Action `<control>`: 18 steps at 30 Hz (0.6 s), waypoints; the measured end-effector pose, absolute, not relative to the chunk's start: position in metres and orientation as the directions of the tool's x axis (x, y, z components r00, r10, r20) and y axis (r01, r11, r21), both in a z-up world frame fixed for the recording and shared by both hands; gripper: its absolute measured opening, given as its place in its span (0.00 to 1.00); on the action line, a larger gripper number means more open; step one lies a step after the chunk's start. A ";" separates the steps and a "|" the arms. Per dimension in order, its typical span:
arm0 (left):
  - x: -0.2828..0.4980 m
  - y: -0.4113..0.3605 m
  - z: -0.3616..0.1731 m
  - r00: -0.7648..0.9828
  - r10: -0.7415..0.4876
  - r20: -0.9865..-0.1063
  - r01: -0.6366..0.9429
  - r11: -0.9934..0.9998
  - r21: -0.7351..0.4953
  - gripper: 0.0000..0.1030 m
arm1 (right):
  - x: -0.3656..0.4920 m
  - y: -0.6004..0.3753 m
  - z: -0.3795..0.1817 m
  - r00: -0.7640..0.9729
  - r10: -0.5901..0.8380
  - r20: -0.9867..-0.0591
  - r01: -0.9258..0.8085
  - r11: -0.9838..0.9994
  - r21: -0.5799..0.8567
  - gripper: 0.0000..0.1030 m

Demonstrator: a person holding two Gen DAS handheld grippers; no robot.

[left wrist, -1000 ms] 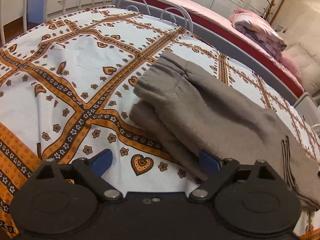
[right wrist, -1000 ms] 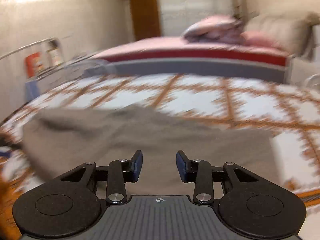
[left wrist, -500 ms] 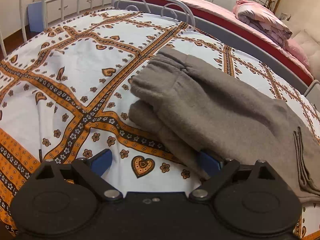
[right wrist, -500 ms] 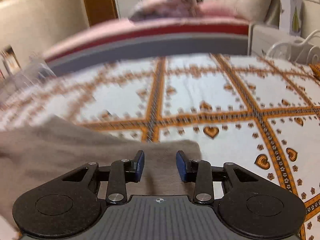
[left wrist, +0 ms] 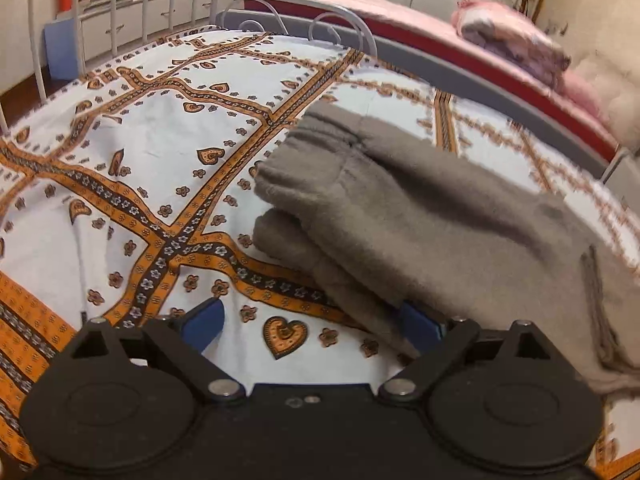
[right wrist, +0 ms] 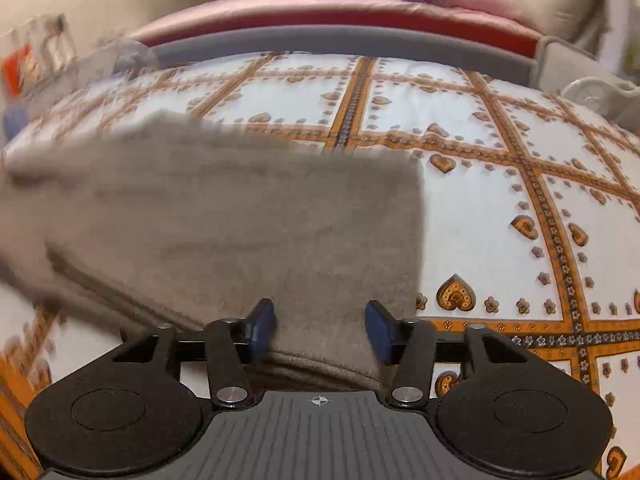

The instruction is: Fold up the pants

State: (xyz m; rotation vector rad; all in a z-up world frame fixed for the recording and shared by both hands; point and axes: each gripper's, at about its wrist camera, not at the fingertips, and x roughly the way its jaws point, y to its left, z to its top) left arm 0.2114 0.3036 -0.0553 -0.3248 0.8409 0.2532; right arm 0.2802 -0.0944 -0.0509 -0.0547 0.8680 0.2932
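Grey-brown fleece pants (left wrist: 408,220) lie folded on the patterned bedsheet (left wrist: 152,152), with the leg cuffs stacked at the left end. My left gripper (left wrist: 312,320) is open at the near edge of the pants; its right fingertip (left wrist: 416,326) sits against the lower fold and its left one over bare sheet. In the right wrist view the pants (right wrist: 224,216) fill the left half. My right gripper (right wrist: 320,330) is open with the near fabric edge lying between its blue fingertips (right wrist: 262,324).
A white metal bed rail (left wrist: 280,16) runs along the far left side. A grey and red second bed (left wrist: 500,80) with a folded pink blanket (left wrist: 516,44) stands behind. Bare sheet (right wrist: 520,208) lies to the right of the pants.
My right gripper has opened wider and swung back over the end of the pants. The left gripper has barely moved and stays open.
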 end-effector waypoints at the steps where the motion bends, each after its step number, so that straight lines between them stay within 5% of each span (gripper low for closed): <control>1: 0.210 0.304 -0.054 0.654 0.076 -0.753 -0.339 0.919 -0.202 0.85 | 0.279 -0.095 -0.043 0.625 0.235 -0.745 -0.273 0.959 0.074 0.51; 7: 0.219 0.298 -0.056 0.661 0.051 -0.749 -0.319 0.922 -0.219 0.80 | 0.267 -0.100 -0.018 0.678 0.295 -0.673 -0.279 0.951 0.136 0.51; 14: 0.228 0.332 -0.076 0.694 -0.066 -0.717 -0.416 0.776 -0.474 0.70 | 0.262 -0.112 -0.017 0.711 0.264 -0.652 -0.229 0.963 0.140 0.52; 18: 0.229 0.347 -0.085 0.739 -0.073 -0.670 -0.435 0.708 -0.557 0.52 | 0.261 -0.116 -0.016 0.726 0.260 -0.636 -0.222 0.965 0.141 0.61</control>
